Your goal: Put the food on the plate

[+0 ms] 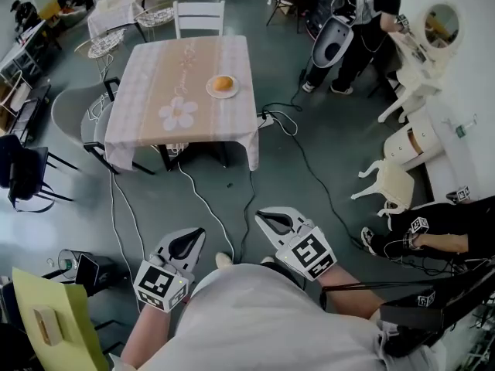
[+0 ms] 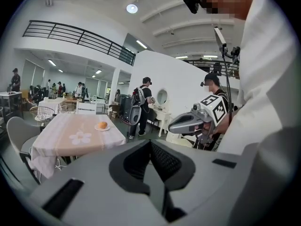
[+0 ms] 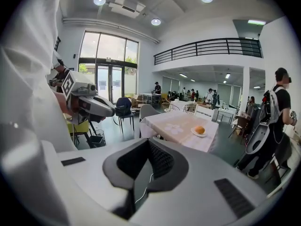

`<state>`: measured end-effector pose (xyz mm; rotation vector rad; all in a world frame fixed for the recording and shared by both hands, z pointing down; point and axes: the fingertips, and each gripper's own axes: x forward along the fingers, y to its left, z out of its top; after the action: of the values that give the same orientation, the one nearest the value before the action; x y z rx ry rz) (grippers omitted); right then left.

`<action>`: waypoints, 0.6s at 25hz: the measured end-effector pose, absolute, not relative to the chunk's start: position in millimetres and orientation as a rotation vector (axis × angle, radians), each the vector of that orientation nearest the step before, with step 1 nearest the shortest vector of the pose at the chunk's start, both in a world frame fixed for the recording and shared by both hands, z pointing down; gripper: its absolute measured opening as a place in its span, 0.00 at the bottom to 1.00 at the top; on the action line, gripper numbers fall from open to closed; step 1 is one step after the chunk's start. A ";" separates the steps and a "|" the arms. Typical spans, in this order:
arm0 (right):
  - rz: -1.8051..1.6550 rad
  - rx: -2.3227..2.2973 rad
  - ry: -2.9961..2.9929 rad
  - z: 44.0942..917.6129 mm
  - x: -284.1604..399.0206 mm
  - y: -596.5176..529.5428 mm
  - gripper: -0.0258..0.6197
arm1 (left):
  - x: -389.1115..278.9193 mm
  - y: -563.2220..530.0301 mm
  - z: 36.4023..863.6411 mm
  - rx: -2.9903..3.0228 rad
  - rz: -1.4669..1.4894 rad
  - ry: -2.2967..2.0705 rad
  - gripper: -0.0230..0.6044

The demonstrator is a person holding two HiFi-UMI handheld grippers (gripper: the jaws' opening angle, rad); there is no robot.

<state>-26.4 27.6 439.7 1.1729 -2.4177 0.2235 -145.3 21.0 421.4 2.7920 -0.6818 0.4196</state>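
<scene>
table (image 1: 166,64): covered with a pale checked cloth (image 1: 124,139) on which a flower print (image 1: 179,113) is seen; a white chair (image 1: 199,15) is set at its far side.
plate (image 1: 235,92): small and white, laid on the cloth near the table's right edge.
food (image 1: 223,84): a round orange piece, already placed on the plate, in its middle; it is touched by neither gripper.
left gripper (image 1: 198,236): held low in front of the person's white-clad body, well apart from the table; its jaws are pressed together, and nothing is pinched between them.
right gripper (image 1: 261,217): held just beside the left one and pointed toward the table; its jaws are likewise pressed together, with nothing between them.
floor (image 1: 325,130): grey, crossed by cables (image 1: 203,202) that run from under the table toward the person.
background: a standing person (image 1: 363,22) is seen at the far right, beside white furniture.
</scene>
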 end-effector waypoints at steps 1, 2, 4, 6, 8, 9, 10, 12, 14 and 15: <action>0.219 1.174 -2.421 437.0 -23.5 32.2 0.06 | -137.8 22.7 419.0 2.797 0.416 -0.671 0.05; 0.215 1.176 -2.421 434.6 -20.1 36.8 0.06 | -130.0 24.7 417.0 2.798 0.408 -0.661 0.05; 0.214 1.186 -2.419 430.8 -11.5 46.9 0.06 | -112.7 32.7 415.3 2.797 0.394 -0.629 0.05; 0.216 1.201 -2.421 427.9 -1.6 58.5 0.06 | -93.9 45.8 414.2 2.815 0.408 -0.579 0.05; 0.219 1.222 -2.428 424.5 8.6 68.4 0.06 | -77.8 55.7 411.7 2.841 0.432 -0.538 0.05; 0.218 1.230 -2.428 423.3 13.8 72.2 0.06 | -71.3 58.5 410.6 2.847 0.437 -0.528 0.05; 0.214 1.236 -2.427 422.9 18.8 75.2 0.06 | -65.8 60.3 410.1 2.847 0.437 -0.523 0.05; 0.208 1.239 -2.427 424.5 27.5 79.0 0.06 | -57.0 62.9 411.4 2.842 0.437 -0.521 0.05; 0.210 1.241 -2.430 426.8 34.8 81.5 0.06 | -49.1 66.1 414.5 2.839 0.448 -0.515 0.05; 0.210 1.240 -2.432 427.5 38.2 82.3 0.06 | -45.4 67.5 415.9 2.837 0.453 -0.514 0.05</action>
<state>38.2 82.3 427.5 1.2399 -2.4316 0.2101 -45.4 67.5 415.9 2.8374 -0.5136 0.4529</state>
